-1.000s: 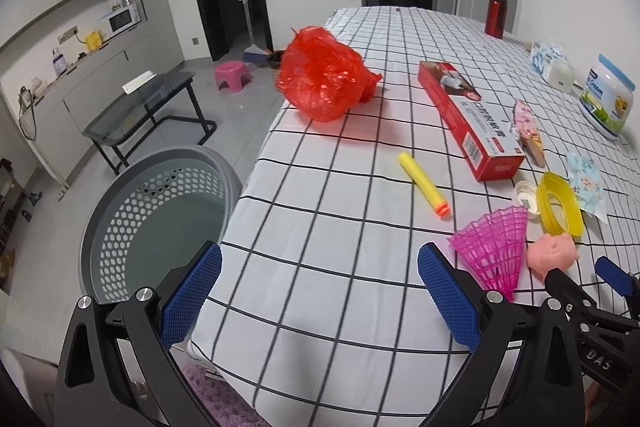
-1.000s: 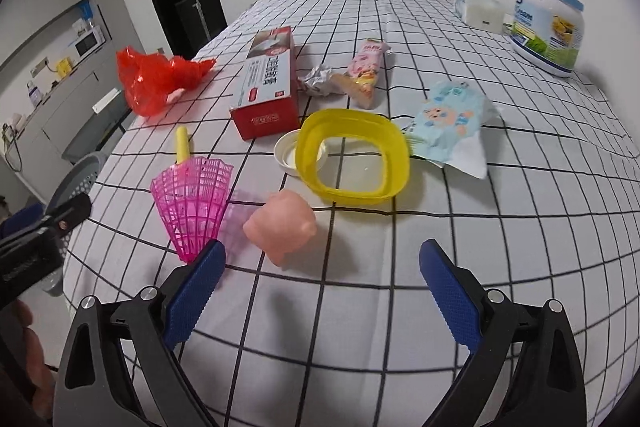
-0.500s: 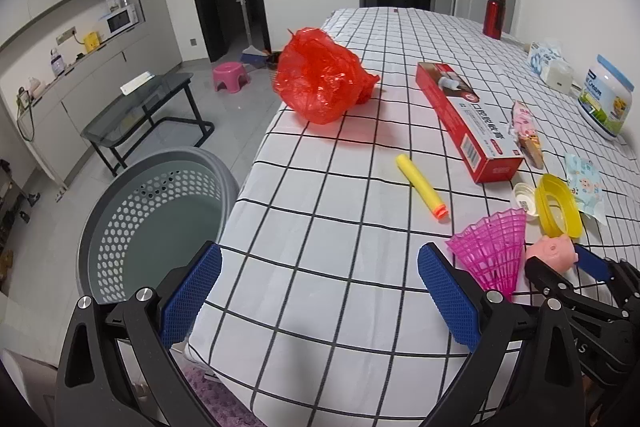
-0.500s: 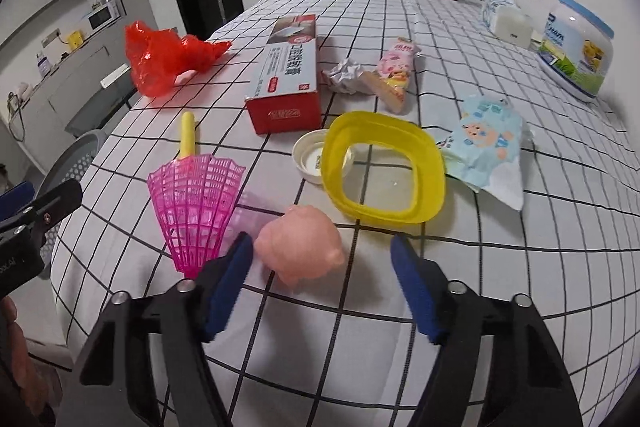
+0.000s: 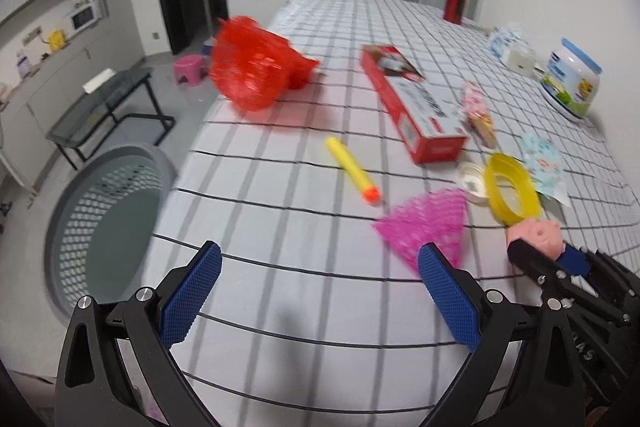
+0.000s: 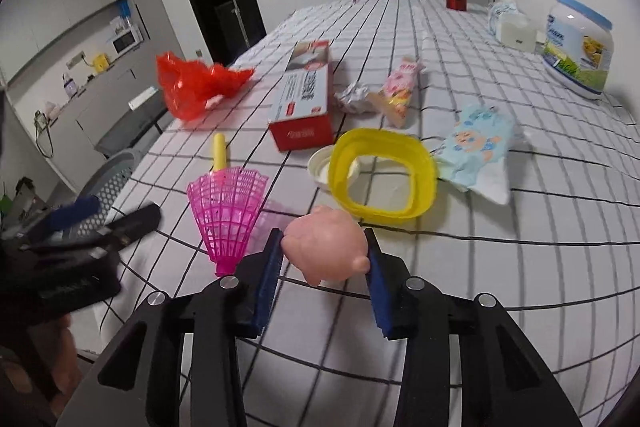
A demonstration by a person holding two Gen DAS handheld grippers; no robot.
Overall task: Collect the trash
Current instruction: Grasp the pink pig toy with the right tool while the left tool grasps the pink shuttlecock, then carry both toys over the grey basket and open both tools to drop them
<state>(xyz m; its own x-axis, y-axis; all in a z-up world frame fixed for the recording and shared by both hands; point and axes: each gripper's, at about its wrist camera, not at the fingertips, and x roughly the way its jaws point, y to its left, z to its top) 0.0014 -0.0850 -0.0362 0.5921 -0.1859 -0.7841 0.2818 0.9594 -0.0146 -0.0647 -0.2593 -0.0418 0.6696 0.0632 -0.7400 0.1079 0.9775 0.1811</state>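
Two grippers show: the left gripper (image 5: 316, 291) hangs wide open over the checked tabletop (image 5: 280, 227) near the grey basket (image 5: 104, 227), and the right gripper (image 6: 325, 267) squeezes the soft, light, squishy pink pig toy (image 6: 326, 253) by its round sides.

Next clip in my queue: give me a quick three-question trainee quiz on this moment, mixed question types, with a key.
1. True or false: the right claw is shut on the pink pig toy.
2. Multiple choice: what lies directly beside the yellow ring, touching its left edge in the right wrist view? A) red bottle B) white lid C) milk powder tub
3. Fill in: the left claw is ____ and holds nothing.

Key
1. True: both pads press the toy's sides.
2. B
3. open; it hangs above the checked tablecloth near the table edge, with the gray basket on the floor below.
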